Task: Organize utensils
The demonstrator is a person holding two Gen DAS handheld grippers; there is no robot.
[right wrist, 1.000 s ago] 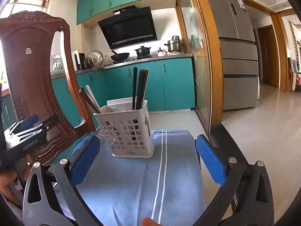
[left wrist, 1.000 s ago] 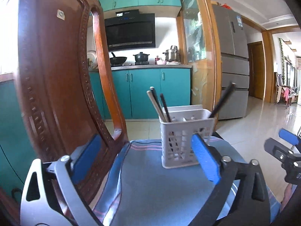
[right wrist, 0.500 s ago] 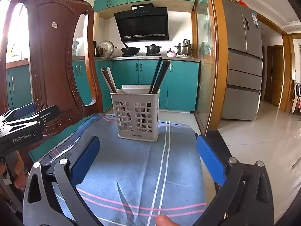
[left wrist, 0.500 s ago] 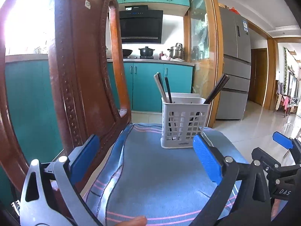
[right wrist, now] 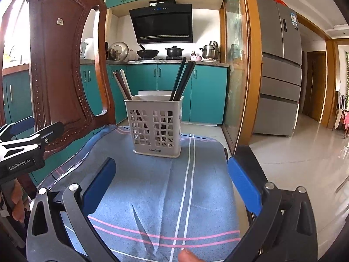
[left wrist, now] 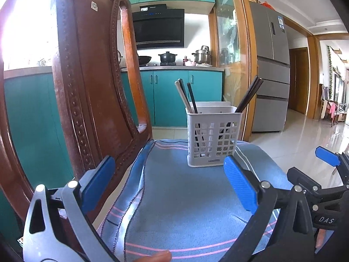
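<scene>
Between both tools, nothing is gripped: left tool (left wrist: 169, 184) and right tool (right wrist: 171, 186) have blue pads spread wide. Dead ahead of each, near the far edge, stands the white perforated plastic utensil basket (right wrist: 156, 125), with dark and pale chopsticks (right wrist: 181, 79) upright and leaning outward; neither hand looks clearly nearer. It sits on a blue striped towel (right wrist: 152, 194) over a carved brown wooden chair (right wrist: 63, 65), teal kitchen cabinets (right wrist: 172, 88) behind.

We see a wooden chair (right wrist: 54, 65) whose seat is covered by a blue striped cloth (right wrist: 152, 196). On that cloth stands a white perforated utensil basket (right wrist: 156, 126), upright, holding chopsticks (right wrist: 181, 80).
</scene>
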